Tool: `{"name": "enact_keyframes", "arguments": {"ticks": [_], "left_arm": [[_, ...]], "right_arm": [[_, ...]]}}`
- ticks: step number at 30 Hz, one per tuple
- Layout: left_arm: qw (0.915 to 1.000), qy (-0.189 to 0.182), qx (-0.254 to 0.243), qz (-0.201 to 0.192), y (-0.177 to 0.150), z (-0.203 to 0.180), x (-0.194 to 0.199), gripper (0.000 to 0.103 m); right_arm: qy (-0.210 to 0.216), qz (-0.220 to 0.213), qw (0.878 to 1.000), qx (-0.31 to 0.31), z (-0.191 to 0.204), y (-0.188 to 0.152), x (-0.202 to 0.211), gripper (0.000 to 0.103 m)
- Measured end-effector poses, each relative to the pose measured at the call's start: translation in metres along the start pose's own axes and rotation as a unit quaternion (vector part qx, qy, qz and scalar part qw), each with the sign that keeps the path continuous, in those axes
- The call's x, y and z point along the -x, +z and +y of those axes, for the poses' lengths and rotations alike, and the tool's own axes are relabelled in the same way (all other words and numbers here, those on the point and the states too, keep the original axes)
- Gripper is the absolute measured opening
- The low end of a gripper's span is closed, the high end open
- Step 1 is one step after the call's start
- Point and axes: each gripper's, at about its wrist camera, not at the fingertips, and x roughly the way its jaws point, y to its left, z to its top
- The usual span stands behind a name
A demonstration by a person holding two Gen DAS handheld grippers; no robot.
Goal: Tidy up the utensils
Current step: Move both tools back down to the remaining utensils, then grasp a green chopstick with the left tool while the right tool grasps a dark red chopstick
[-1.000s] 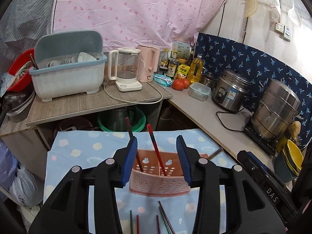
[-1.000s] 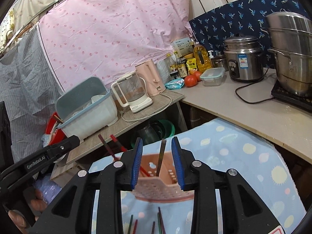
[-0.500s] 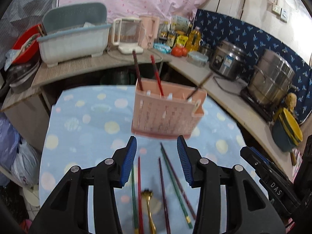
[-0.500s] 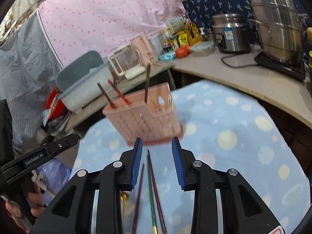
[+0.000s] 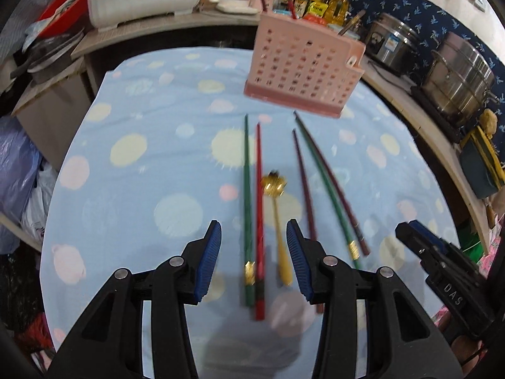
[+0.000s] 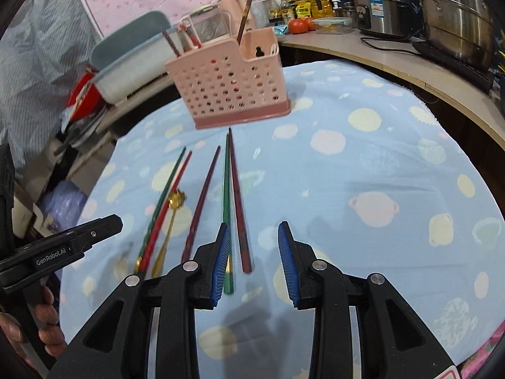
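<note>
A pink perforated utensil holder [image 5: 303, 72] stands at the far side of the blue spotted cloth [image 5: 142, 158] and holds three chopsticks; it also shows in the right wrist view [image 6: 227, 85]. Several chopsticks lie in front of it: a green [image 5: 246, 208] and red [image 5: 259, 214] pair, a dark one [image 5: 304, 186], and a green and dark pair [image 5: 331, 186]. A gold spoon [image 5: 277, 214] lies between them. My left gripper [image 5: 252, 259] is open above the green and red pair's near ends. My right gripper [image 6: 252, 262] is open above a dark chopstick [image 6: 238, 202].
A shelf behind the table carries a dish rack [image 5: 145, 0] and a kettle [image 6: 205, 25]. A counter on the right holds a rice cooker [image 5: 391, 44], steel pots [image 5: 457, 79], bottles and tomatoes [image 6: 298, 25]. The table drops off at its left edge.
Both grippers have pulled back and tilted down from the holder. They now hang open over the near ends of the chopsticks lying on the cloth.
</note>
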Motion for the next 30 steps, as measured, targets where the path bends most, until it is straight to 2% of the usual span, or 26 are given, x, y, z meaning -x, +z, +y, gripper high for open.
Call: {"name": "enact_keyframes", "arguments": {"ticks": [6, 11, 20, 30], "left_arm": [[0.9998, 0.011, 0.009, 0.016, -0.032, 0.017, -0.002, 0.041], [0.9996, 0.015, 0.008, 0.023, -0.044, 0.023, -0.004, 0.041], [0.9995, 0.011, -0.007, 0.029, -0.043, 0.011, -0.013, 0.04], [0.9993, 0.025, -0.009, 0.027, -0.04, 0.014, -0.018, 0.041]], "right_arm": [[-0.004, 0.018, 1.0, 0.007, 0.001, -0.017, -0.009, 0.031], [-0.004, 0.027, 1.0, 0.011, 0.003, -0.026, -0.012, 0.031], [-0.005, 0.025, 1.0, 0.01, 0.003, -0.027, -0.01, 0.031], [-0.003, 0.028, 1.0, 0.011, 0.003, -0.025, -0.014, 0.031]]}}
